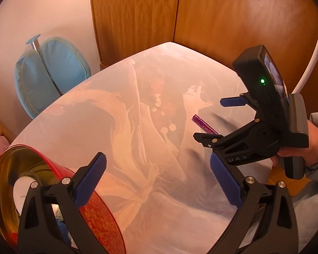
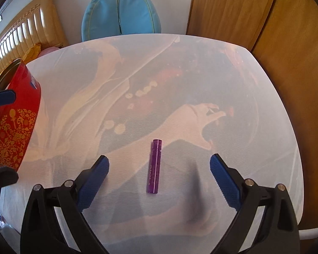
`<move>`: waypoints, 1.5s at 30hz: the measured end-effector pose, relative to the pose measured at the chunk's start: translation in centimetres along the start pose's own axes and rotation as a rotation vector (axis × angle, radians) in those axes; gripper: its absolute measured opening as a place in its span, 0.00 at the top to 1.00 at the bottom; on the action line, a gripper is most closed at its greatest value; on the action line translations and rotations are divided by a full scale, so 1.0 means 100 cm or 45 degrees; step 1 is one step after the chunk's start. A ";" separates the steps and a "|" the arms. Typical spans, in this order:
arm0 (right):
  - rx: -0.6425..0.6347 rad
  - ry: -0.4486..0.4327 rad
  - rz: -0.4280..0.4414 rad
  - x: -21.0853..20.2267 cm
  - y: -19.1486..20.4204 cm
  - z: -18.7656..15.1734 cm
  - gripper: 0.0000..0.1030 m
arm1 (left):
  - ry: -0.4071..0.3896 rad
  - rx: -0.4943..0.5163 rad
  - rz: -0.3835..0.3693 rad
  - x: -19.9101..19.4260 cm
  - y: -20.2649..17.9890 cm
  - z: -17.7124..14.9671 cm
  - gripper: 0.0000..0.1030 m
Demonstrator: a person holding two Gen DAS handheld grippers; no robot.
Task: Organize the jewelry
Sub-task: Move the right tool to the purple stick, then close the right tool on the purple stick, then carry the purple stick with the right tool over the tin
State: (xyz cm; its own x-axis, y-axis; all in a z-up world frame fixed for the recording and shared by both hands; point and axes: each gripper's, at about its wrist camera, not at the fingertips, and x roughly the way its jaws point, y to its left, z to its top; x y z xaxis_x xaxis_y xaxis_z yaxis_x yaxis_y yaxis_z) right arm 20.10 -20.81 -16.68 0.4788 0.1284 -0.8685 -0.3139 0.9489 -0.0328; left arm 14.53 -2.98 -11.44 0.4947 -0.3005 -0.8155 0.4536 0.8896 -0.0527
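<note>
The right gripper [image 2: 159, 167] hovers with its jaws spread wide and holding nothing, and the slim purple case [image 2: 154, 166] lies flat on the table [image 2: 254, 148] squarely between them, its long axis running along the fingers. The left gripper [image 1: 158, 167] is likewise wide open and empty, poised with its left jaw over the rim of the red tin [image 1: 99, 218]. Judging by this, the sorting is at an early or middle stage: the case is not yet picked up, and the tin stands open with some contents inside that I cannot make out. The case looks rigid, glossy and faintly glittered, a narrow bar with a pale line down its length. The tin is round metal, gold inside, red outside with gilt ornament. The tabletop is smooth, covered by a sheer printed film.
</note>
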 end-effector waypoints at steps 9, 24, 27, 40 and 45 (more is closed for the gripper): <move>-0.011 -0.008 0.059 0.013 -0.004 -0.006 0.35 | 0.062 0.002 -0.038 0.018 -0.004 -0.001 0.07; -0.054 -0.169 0.162 -0.049 0.008 0.004 0.90 | 0.009 -0.028 -0.029 -0.003 -0.006 0.001 0.07; -0.080 -0.218 0.183 -0.066 0.018 0.009 0.89 | -0.022 -0.063 0.002 -0.018 0.001 -0.001 0.07; -0.414 -0.338 0.408 -0.097 0.140 0.051 0.90 | -0.138 -0.417 0.404 -0.111 0.111 -0.075 0.07; -0.591 -0.268 0.557 -0.084 0.224 0.066 0.90 | -0.132 -0.586 0.565 -0.140 0.166 -0.122 0.07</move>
State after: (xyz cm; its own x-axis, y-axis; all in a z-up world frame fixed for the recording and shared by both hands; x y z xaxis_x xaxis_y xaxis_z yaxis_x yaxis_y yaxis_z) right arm 14.40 1.28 -6.85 0.3623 0.5711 -0.7366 -0.8128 0.5803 0.0501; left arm 6.10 20.16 -7.94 0.6414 0.1182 -0.7580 -0.1631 0.9865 0.0158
